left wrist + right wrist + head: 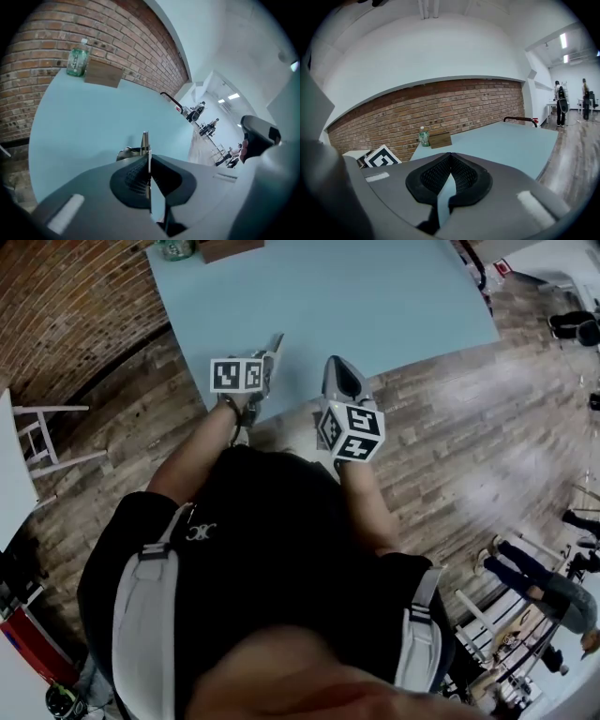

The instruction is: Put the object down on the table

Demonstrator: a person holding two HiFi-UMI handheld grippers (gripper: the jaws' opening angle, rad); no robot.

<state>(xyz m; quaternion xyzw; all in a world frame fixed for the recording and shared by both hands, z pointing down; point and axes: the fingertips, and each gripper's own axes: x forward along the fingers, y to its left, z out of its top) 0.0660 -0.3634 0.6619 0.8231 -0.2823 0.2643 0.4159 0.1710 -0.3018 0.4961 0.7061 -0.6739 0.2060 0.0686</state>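
Metal piece (145, 139), thin and flat, clamped on edge between the pads of my left gripper (148, 157), whose jaws are pressed together on it. Its free end sticks out at 12 o'clock, over the near corner of the light blue table (79, 122). I cannot tell whether it touches the top. In the head view the table's near edge runs just behind both grippers, with wooden floor (450, 446) beyond it at 3 o'clock. My right gripper (450, 154) sits beside the left at 3 o'clock, tips together and holding nothing. The tabletop ahead lies bare out to the far corner at 11 o'clock, where a bottle (77, 57) and a wooden block (104, 73) stand side by side against the brick wall (131, 42).
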